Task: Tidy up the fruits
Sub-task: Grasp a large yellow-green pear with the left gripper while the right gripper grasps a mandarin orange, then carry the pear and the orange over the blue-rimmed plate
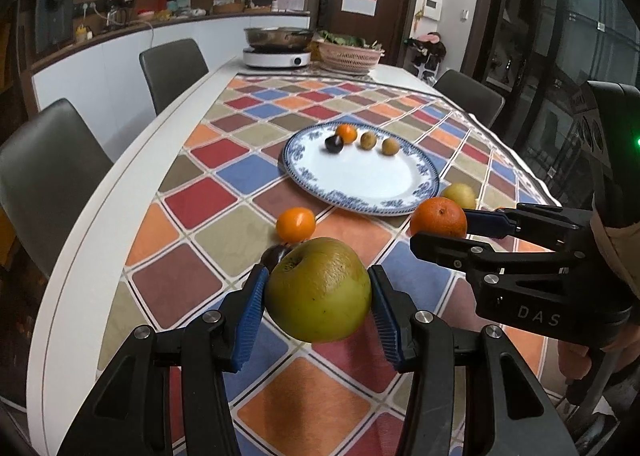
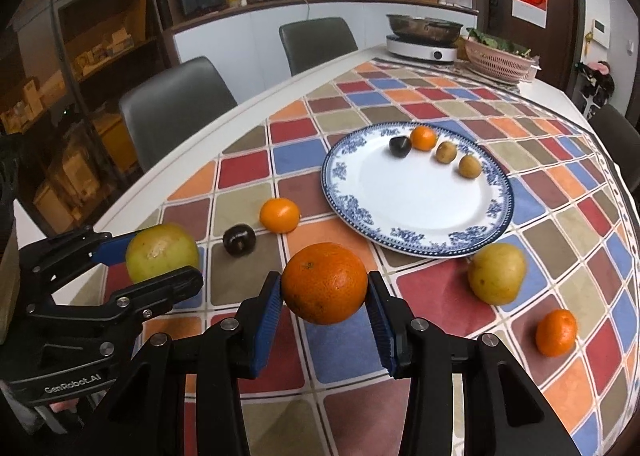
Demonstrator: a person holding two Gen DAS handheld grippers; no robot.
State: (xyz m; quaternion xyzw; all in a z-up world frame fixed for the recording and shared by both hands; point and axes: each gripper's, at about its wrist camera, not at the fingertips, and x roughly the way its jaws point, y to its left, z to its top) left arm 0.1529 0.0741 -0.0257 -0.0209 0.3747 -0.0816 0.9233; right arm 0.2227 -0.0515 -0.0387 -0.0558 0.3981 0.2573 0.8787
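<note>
Blue pads of the left gripper [image 1: 318, 288] clamp a green apple [image 1: 319, 290]; right gripper [image 2: 324, 290] pinches an orange [image 2: 325, 283]; plate [image 2: 420, 196] lies ahead.

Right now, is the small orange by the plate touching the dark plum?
Apart. The right wrist view shows tablecloth between the small orange and the dark plum.

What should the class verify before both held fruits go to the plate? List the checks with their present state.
1. Left gripper jaws clamp the green apple on both sides: ok.
2. Right gripper jaws clamp the large orange: ok.
3. Both fruits hang above the tablecloth: ok.
4. Plate has bare room in its middle: ok.
5. Four small fruits sit only along the plate's far rim: ok.
6. Grip firm enough for the carry: cannot tell.
</note>
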